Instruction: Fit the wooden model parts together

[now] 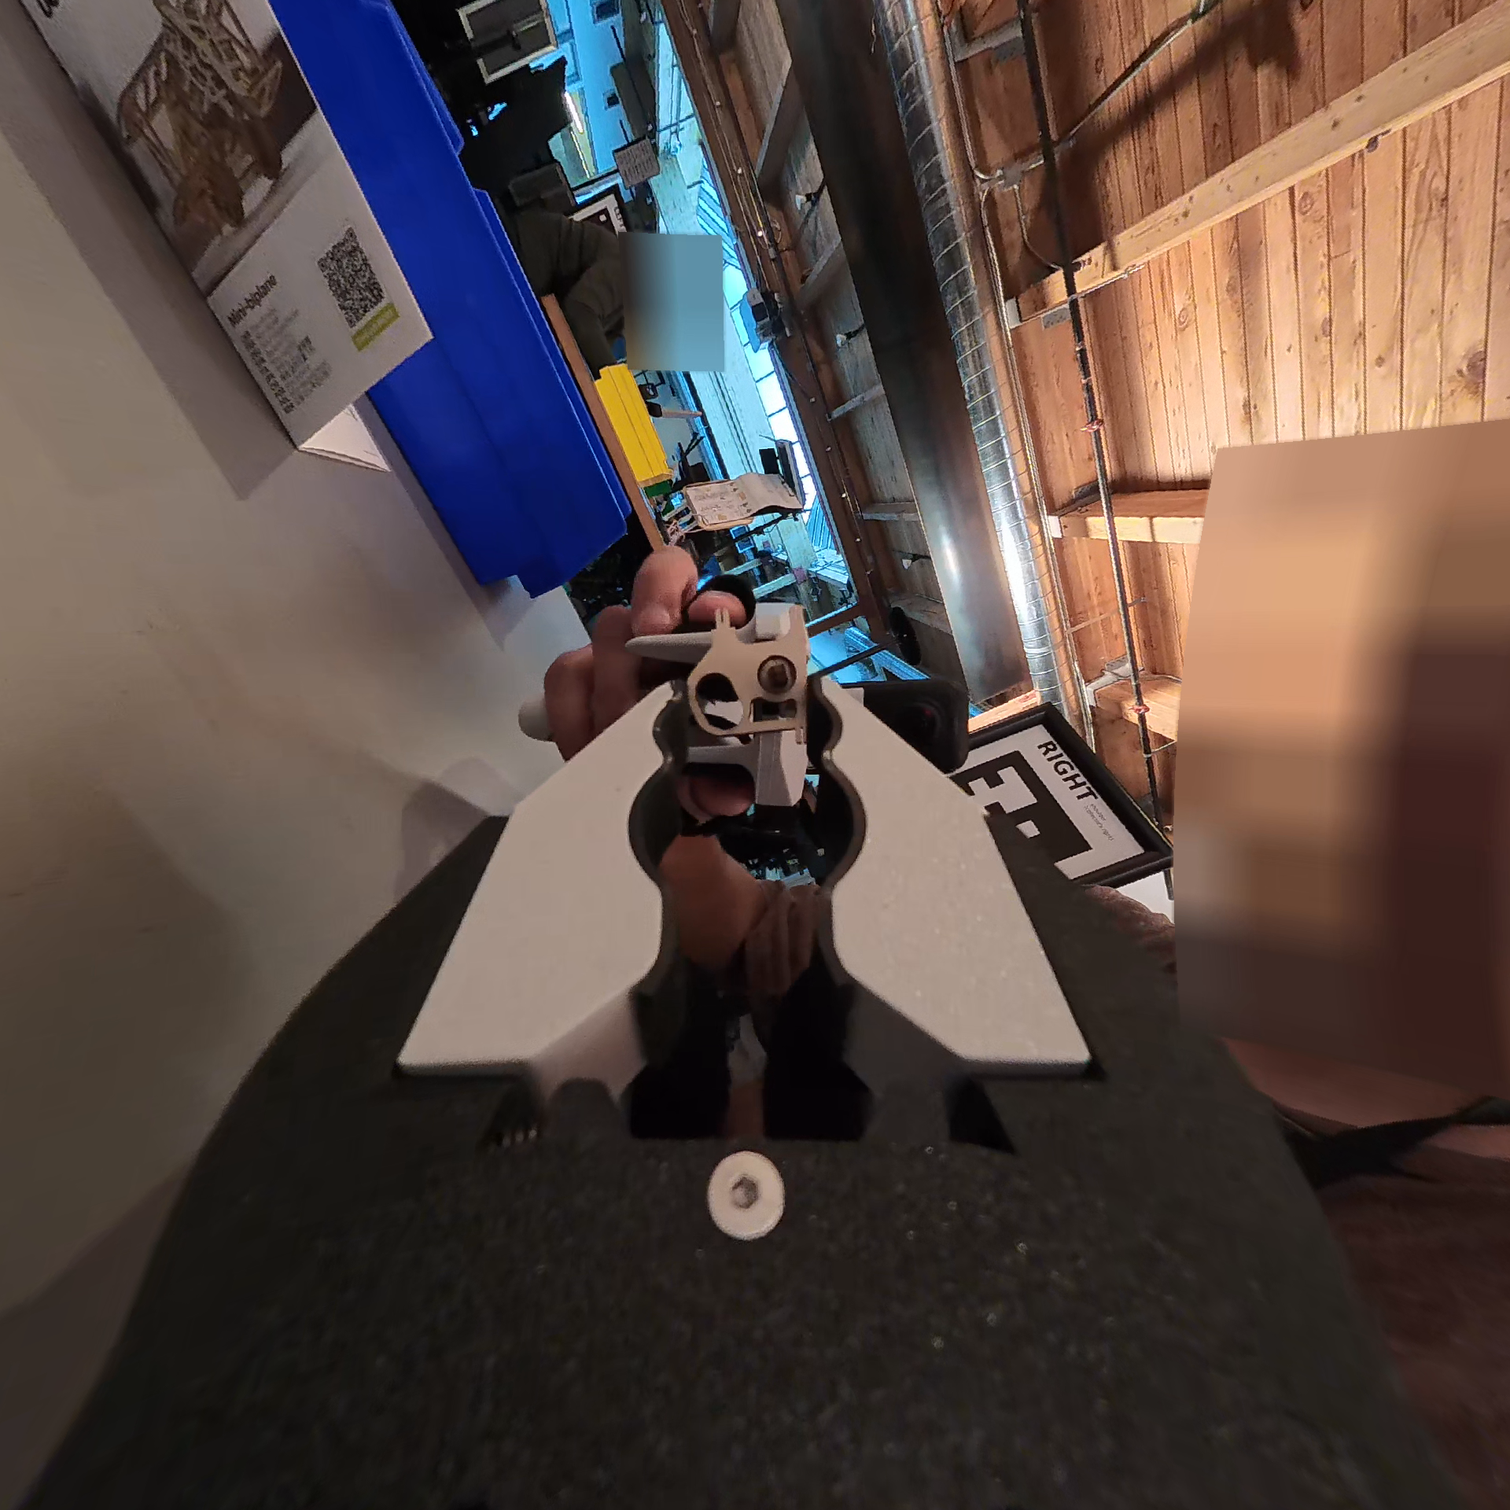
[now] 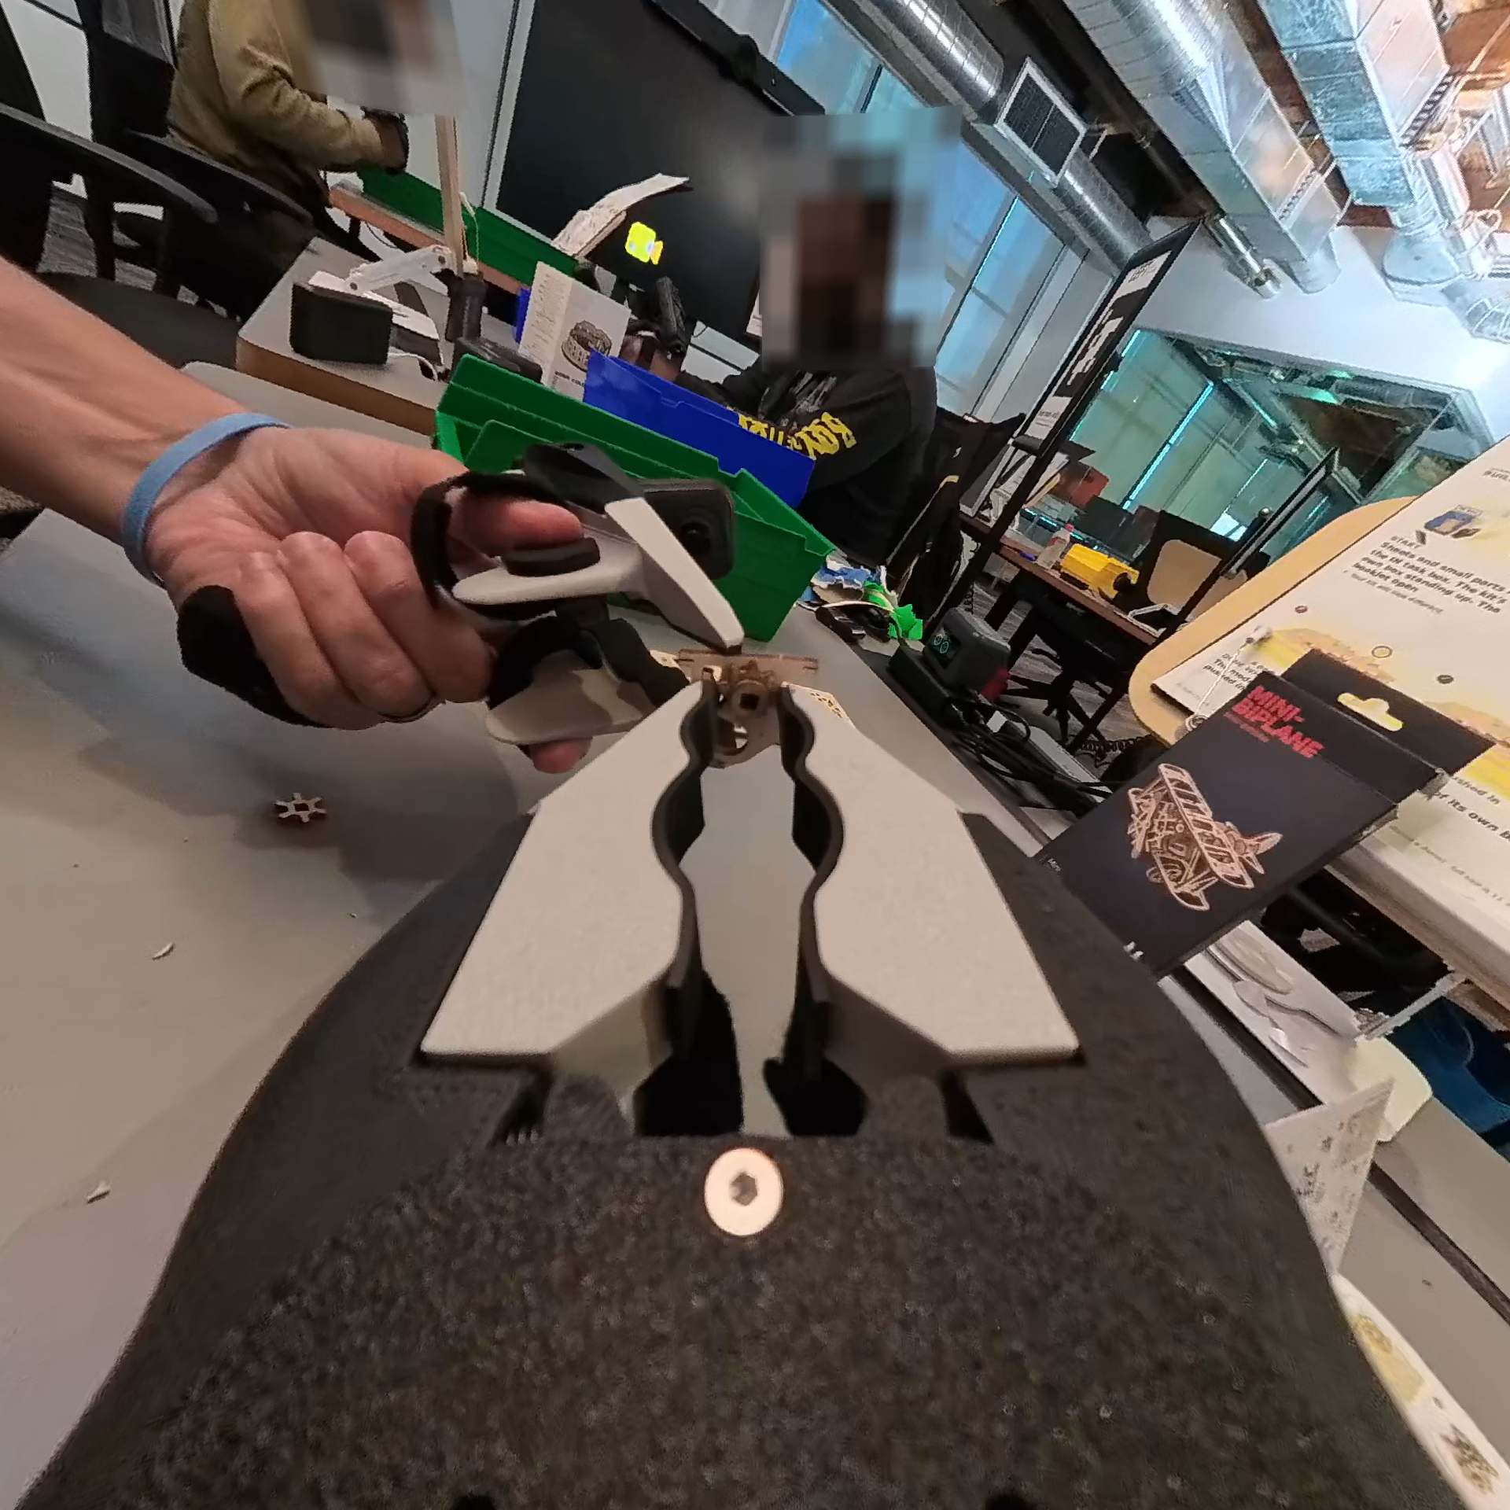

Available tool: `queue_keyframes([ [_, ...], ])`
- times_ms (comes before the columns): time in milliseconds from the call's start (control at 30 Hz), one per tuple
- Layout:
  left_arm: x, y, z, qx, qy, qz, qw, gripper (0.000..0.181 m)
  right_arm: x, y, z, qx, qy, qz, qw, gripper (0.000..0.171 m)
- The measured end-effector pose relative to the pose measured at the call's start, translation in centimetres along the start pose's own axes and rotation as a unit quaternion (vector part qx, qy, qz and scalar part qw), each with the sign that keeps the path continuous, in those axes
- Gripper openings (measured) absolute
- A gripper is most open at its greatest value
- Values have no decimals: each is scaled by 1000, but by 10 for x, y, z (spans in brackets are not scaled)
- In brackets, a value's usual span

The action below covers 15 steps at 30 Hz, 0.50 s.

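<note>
A small pale wooden model part (image 1: 735, 670) with cut-out holes is held in the air above the grey table (image 2: 163, 899). My left gripper (image 1: 743, 711) is closed on it at the fingertips. My right gripper (image 2: 742, 703) is closed on the same small assembly (image 2: 739, 731) from the opposite side. A thin flat wooden strip (image 2: 788, 663) lies across its top. In the right wrist view a hand holds the left gripper (image 2: 711, 658), whose fingers pinch the strip from above and below. The right gripper (image 1: 772, 699) faces me in the left wrist view.
A small toothed wooden piece (image 2: 300, 809) lies on the table at left. A black kit card (image 2: 1226, 825) and an instruction board (image 2: 1348, 588) stand at right. A green bin (image 2: 572, 441) and a blue bin (image 1: 490, 368) stand behind. People sit beyond. Only a small space, under 4 cm, lies between the two pairs of fingers.
</note>
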<state>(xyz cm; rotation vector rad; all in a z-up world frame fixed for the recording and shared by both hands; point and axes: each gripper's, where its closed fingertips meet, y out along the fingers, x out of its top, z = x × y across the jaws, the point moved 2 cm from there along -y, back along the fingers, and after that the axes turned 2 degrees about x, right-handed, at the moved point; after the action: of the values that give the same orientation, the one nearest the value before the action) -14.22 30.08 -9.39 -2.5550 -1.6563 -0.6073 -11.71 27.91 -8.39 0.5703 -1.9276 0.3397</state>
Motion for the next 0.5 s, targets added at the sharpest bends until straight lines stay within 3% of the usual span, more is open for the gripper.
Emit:
queue_keyframes([
  [500,2,-3,3,3,-10,-6,1000,26,-5,1,0,0,12,12,1000,16],
])
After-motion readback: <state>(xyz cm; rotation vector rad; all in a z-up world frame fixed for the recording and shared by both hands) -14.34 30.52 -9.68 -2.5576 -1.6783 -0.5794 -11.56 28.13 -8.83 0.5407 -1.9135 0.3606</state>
